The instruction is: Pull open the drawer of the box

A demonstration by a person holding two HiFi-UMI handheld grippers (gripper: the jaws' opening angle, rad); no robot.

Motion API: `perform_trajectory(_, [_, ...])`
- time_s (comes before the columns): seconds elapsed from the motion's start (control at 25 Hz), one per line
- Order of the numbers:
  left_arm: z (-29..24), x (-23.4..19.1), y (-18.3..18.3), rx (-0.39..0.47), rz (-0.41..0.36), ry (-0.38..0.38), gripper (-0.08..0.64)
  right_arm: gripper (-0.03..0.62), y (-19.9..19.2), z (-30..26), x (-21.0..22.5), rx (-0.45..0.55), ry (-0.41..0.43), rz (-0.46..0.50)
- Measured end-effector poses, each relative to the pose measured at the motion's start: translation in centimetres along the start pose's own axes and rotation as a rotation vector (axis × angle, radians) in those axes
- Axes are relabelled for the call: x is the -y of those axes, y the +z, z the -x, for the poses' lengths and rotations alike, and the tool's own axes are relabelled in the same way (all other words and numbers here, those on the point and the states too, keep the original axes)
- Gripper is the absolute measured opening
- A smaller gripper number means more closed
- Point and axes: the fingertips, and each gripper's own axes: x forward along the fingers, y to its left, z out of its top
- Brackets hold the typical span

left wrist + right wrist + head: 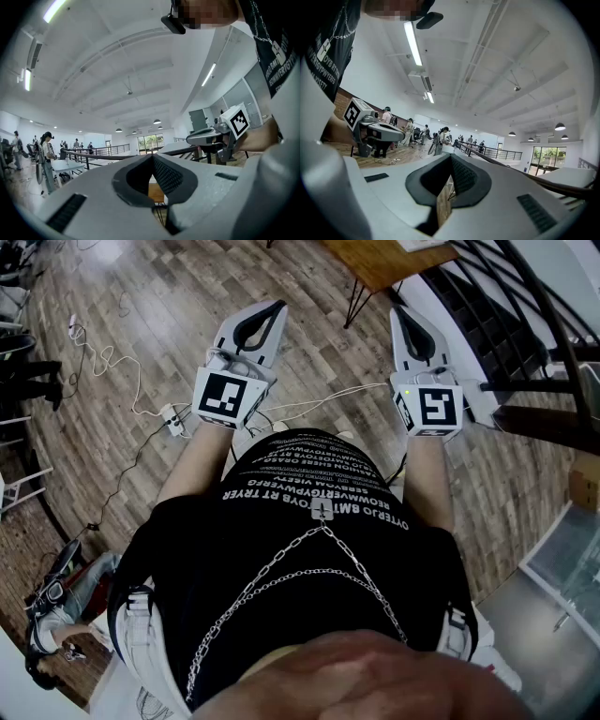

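No box and no drawer show in any view. Both grippers are held out in front of the person's chest over a wood-plank floor (141, 296), apart from each other and touching nothing. In the head view my left gripper (270, 309) has its jaws closed tip to tip with nothing between them. My right gripper (401, 315) is closed the same way and holds nothing. Each gripper view looks up at a white ceiling across shut jaws: left gripper (152, 157), right gripper (451, 157). Each also catches the other gripper off to the side.
A wooden table (384, 259) with thin black legs stands ahead on the floor. A black railing (511, 329) runs along the right. White cables and a power strip (174, 418) lie at the left. Several people (410, 131) stand far off in the hall.
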Motion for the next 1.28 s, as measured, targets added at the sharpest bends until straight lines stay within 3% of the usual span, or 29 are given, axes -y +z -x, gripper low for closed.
perform_trajectory(0.16, [1.5, -1.7, -1.7, -0.037, -0.006, 0.001, 0.006, -0.005, -0.6, -0.7, -2.1, -0.008, 0.018, -0.051])
perform_trajectory(0.36, [3.1, -3.4, -1.8, 0.009, 0.023, 0.023, 0.006, -0.005, -1.2, -1.3, -5.1, -0.012, 0.039, -0.114])
perform_trajectory(0.64, [6.7, -4.9, -2.1, 0.052, 0.032, 0.018, 0.006, -0.005, -0.6, -2.4, -9.0, -0.045, 0.031, -0.08])
perform_trajectory(0.96, [6.6, -3.8, -3.5, 0.037, 0.065, 0.0, 0.006, -0.005, -1.5, 0.4, -8.0, -0.079, -0.012, -0.081])
perform_trajectory(1.28, [4.2, -4.7, -5.1, -0.015, 0.127, -0.062, 0.006, -0.003, -2.7, -1.0, -6.5, -0.109, -0.044, -0.108])
